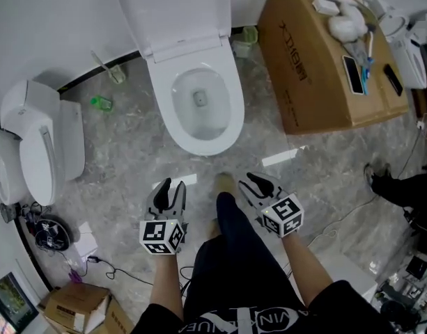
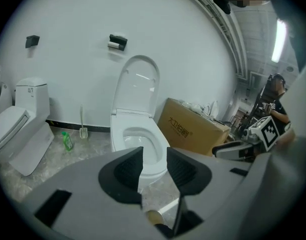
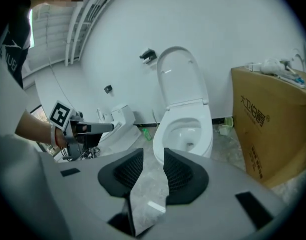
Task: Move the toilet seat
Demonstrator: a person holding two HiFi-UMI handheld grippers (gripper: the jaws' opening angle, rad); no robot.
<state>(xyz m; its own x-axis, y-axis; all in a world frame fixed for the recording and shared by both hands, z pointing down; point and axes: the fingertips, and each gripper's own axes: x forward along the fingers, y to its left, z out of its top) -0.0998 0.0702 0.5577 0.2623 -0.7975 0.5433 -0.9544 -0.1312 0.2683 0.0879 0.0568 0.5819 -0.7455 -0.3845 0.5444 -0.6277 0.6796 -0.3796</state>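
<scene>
Standing on the grey marbled floor (image 1: pixel 129 165), the person faces a white toilet at 12 o'clock in the head view. The lid (image 1: pixel 173 9) is upright against the wall. The toilet seat (image 1: pixel 162 96) appears to lie flat on the bowl rim, untouched and well apart from both grippers.

1. Left gripper (image 1: pixel 173 186): held low at 7 o'clock from the bowl, pointing toward it. Its own view shows the jaws spread wide, with nothing between the pads; the bowl front and the floor show through the gap.
2. Right gripper (image 1: pixel 255 181): held low at 5 o'clock from the bowl, level with the left one. Its own view shows the jaws spread wide and empty, with floor tile in the gap.
3. Each gripper carries a cube with black-and-white square markers.

Surroundings:
- Cardboard box (image 1: pixel 317 61) at 2 o'clock from the bowl, just beside it. Its side bears four dark printed Chinese characters, which I cannot read with certainty. Small white items and flat dark devices lie on top.
- Second toilet (image 1: pixel 39 145) at 9 o'clock, lid closed. A small label on its tank is too small to read.
- Green bottle (image 1: pixel 100 103) and toilet brush (image 1: pixel 114 72) at 10 o'clock, by the wall.
- White lettering on the person's dark shirt hem is only partly legible.
</scene>
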